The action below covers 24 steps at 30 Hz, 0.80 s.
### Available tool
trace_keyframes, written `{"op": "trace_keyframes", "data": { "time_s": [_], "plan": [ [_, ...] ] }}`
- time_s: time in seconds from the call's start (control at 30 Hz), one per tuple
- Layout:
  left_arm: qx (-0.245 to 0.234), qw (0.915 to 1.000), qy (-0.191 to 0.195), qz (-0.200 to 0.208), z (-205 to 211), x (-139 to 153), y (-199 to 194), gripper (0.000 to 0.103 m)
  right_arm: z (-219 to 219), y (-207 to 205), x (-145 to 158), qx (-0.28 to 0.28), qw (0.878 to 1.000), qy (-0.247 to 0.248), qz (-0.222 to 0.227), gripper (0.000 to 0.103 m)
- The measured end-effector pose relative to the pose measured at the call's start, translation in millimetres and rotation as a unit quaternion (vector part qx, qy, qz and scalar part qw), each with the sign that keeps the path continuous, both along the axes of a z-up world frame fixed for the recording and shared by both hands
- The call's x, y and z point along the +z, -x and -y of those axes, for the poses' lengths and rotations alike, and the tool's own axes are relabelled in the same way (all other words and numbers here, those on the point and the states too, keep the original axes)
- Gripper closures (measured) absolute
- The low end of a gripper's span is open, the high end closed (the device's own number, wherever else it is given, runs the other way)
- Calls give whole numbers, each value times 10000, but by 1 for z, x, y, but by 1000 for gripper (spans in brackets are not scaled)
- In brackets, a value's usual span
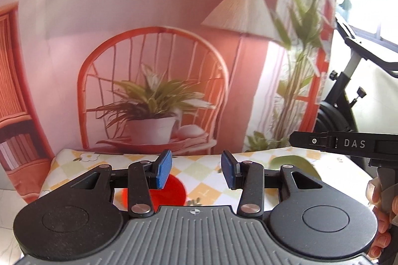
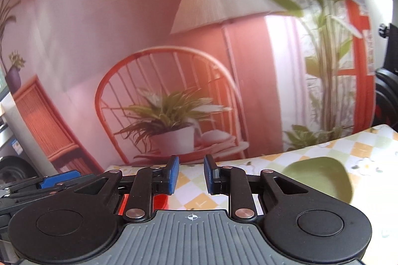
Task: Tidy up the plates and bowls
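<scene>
A red dish lies on the checked tablecloth, just below and behind my left gripper, which hangs open and empty above it. A green dish sits further right on the cloth. In the right wrist view the green dish lies to the right of my right gripper, which is open with nothing between its blue pads. A sliver of the red dish shows under its left finger. The left gripper's blue pad pokes in at the far left.
A printed backdrop with a red chair, plant and lamp hangs right behind the table's far edge. An exercise bike stands at the right. A hand holds the other gripper's handle at the right edge.
</scene>
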<state>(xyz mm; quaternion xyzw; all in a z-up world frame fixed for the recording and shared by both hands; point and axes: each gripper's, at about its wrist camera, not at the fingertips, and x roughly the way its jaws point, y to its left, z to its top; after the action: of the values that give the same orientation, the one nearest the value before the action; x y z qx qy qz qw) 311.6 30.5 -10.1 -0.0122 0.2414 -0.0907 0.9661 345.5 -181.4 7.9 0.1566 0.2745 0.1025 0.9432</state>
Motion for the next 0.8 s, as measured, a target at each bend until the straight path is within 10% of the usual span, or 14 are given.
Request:
{"op": "trace_keyframes", "data": {
  "time_s": [0.2,0.5,0.8],
  "plan": [
    [-364,9993,15,75,42,7,25,55,47,43,17,-334,9991,65,253,66],
    [-1080,9938,-25,-269,119,-7,39,54,117,98,10,-423,9981,-382,255,16],
    [-1666,9849,57,-472,186,-29,40,53,189,139,-12,-1093,9902,-860,-91,12]
  ]
}}
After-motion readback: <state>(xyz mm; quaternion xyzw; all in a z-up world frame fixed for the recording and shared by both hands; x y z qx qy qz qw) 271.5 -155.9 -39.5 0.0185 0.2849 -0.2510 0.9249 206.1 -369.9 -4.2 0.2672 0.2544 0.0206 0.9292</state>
